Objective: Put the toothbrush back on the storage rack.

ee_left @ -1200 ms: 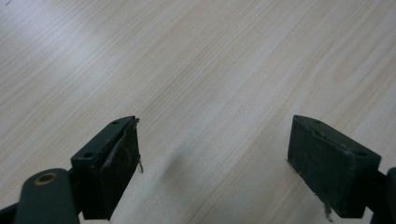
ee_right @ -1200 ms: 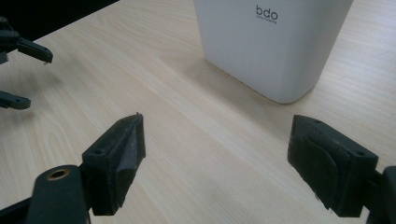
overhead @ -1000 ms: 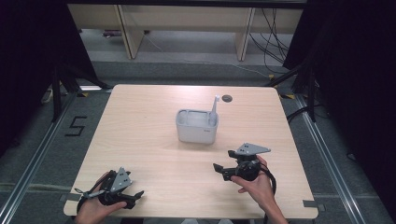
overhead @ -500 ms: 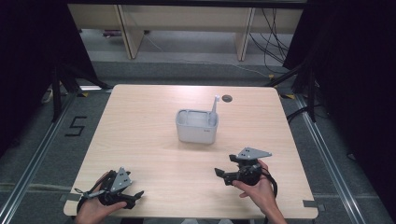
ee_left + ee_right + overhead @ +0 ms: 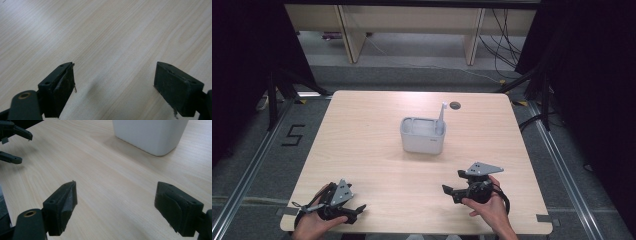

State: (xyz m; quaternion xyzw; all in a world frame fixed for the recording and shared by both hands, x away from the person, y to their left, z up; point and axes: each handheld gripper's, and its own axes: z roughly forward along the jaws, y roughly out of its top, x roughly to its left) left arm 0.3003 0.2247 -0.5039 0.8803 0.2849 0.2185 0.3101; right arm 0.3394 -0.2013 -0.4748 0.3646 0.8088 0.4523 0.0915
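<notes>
High view: the white container [image 5: 422, 135] stands mid-tabletop [image 5: 362, 130] with a thin white stick [image 5: 441, 116] leaning in its right corner; the left gripper [image 5: 354, 212] and right gripper [image 5: 451, 188] rest near the front edge, well apart from it.

Left gripper view: fingers [image 5: 62, 85] spread, nothing between.

Right gripper view: fingers [image 5: 65, 202] released too, container [image 5: 150, 133] ahead. A careless reach could likely tip that light container or knock the stick out.

The white container [image 5: 150, 135] is cut off by the right gripper view's top edge.

A pale wooden table [image 5: 362, 130] stands on grey floor [image 5: 257, 165], dark curtains [image 5: 247, 45] alongside.
</notes>
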